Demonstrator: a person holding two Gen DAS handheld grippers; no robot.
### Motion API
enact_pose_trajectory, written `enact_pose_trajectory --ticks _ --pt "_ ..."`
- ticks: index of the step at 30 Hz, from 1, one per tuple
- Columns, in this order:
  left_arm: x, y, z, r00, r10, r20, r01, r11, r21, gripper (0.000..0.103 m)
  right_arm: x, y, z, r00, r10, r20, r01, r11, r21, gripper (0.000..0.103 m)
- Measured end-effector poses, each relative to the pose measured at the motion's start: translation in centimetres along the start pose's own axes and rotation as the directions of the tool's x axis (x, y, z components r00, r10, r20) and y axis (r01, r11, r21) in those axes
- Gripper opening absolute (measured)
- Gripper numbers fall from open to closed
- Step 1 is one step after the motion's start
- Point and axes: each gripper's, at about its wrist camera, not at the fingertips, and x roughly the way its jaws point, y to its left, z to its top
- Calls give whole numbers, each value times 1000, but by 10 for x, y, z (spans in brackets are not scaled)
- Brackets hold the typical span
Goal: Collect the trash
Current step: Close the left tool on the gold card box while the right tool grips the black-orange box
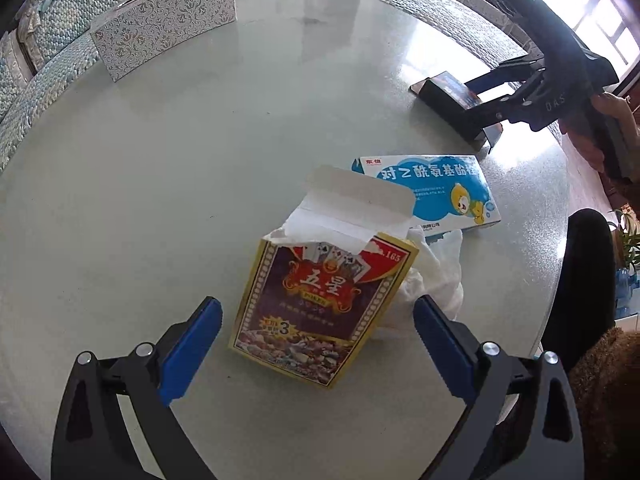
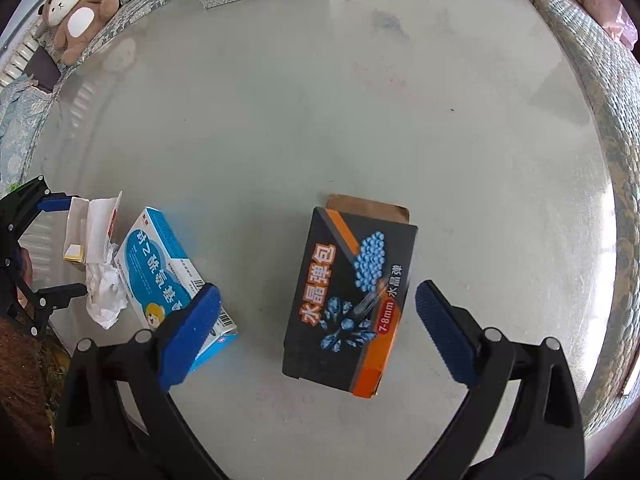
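Note:
A yellow and red playing-card box [image 1: 320, 308] with a torn-open white flap lies on the glass table [image 1: 180, 168], between the spread blue fingers of my left gripper [image 1: 316, 336], which is open. A crumpled white tissue [image 1: 436, 272] lies against the box's right side. Beyond it is a blue and white medicine box [image 1: 436, 192]. My right gripper [image 2: 320, 332] is open, its fingers on either side of a black and orange box [image 2: 348, 300] without touching it. From the right wrist, the medicine box [image 2: 168, 264], tissue [image 2: 104, 292], card box [image 2: 88, 228] and left gripper [image 2: 64, 248] sit at the left.
A silver patterned tissue box [image 1: 168, 24] stands at the table's far edge. A quilted sofa [image 1: 48, 40] curves around behind, with a plush bear [image 2: 76, 12] on it. A hand [image 1: 616, 120] holds the right gripper. A dark chair back [image 1: 588, 280] stands by the table's right edge.

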Motion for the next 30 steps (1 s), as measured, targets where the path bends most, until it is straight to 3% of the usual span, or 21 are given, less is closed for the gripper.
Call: enact_pose_trajectory --ticks 4,10,17,21,30 --pt "1 5 2 999 -31 7 31 999 -16 92 5 0 5 1000 -15 -2 15 1000 -2 95" --pt "3 7 1 999 -51 1 51 998 -43 75 13 5 8 1000 -21 -11 21 1000 -12 95" --pt "0 9 -5 995 -98 23 100 991 -90 67 17 21 11 999 -52 -2 52 998 -40 79" --pt "-1 11 -8 994 -107 39 111 986 -122 66 14 23 10 996 -88 7 89 995 -55 58" --pt "-12 14 -19 990 -115 85 131 969 -209 64 10 23 -1 995 -95 31 97 993 -63 54"
